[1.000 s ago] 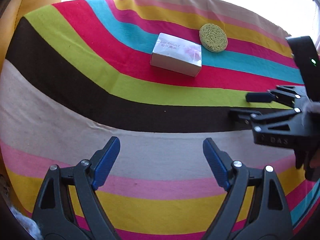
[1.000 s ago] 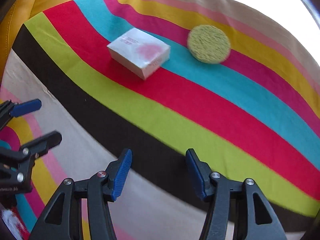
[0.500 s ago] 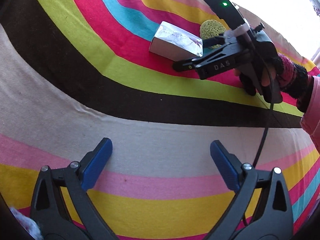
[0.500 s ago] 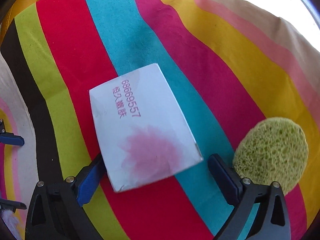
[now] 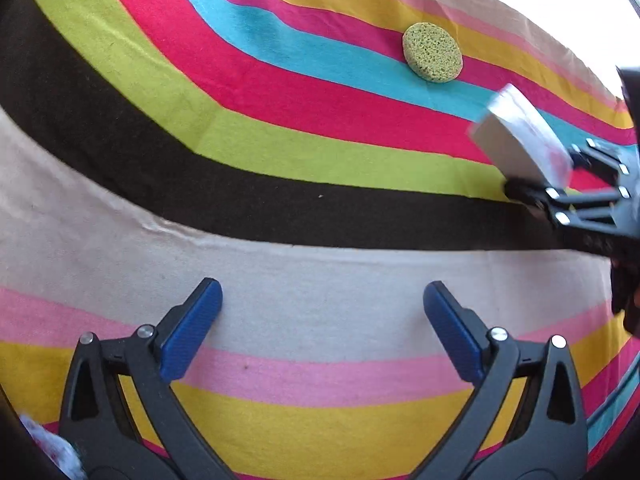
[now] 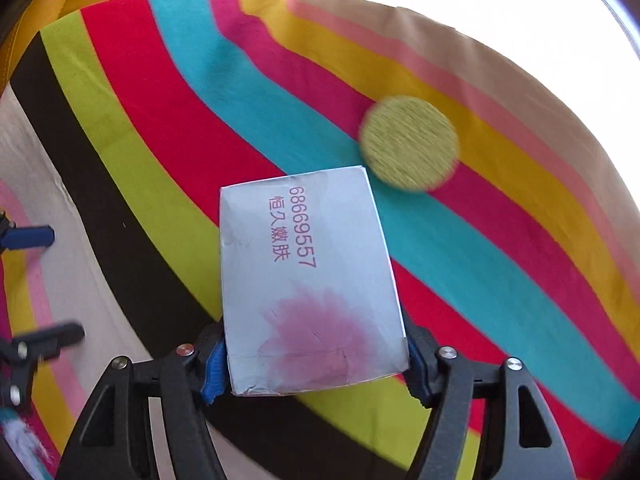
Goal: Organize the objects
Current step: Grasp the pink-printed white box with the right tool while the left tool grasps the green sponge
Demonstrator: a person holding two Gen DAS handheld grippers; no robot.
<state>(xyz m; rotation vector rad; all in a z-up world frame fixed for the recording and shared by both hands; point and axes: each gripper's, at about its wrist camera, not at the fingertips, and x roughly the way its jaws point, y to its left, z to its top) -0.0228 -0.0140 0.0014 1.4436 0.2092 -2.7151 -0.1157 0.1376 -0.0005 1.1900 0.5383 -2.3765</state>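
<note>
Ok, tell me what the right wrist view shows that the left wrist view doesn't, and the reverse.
Only the right wrist view shows the white box's printed top with red digits and a pink flower, and both blue pads of the right gripper pressed on its sides; its jaws have just been closing.

Only the left wrist view shows the left gripper whole, open over the cloth and holding nothing.

Both show the box, the round green sponge lying apart from it, and the striped cloth.

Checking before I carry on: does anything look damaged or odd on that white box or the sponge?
The white cardboard box, clamped in the right gripper, is creased and dented at its near bottom edge. The round green sponge lies flat on the striped cloth, nothing odd.
</note>
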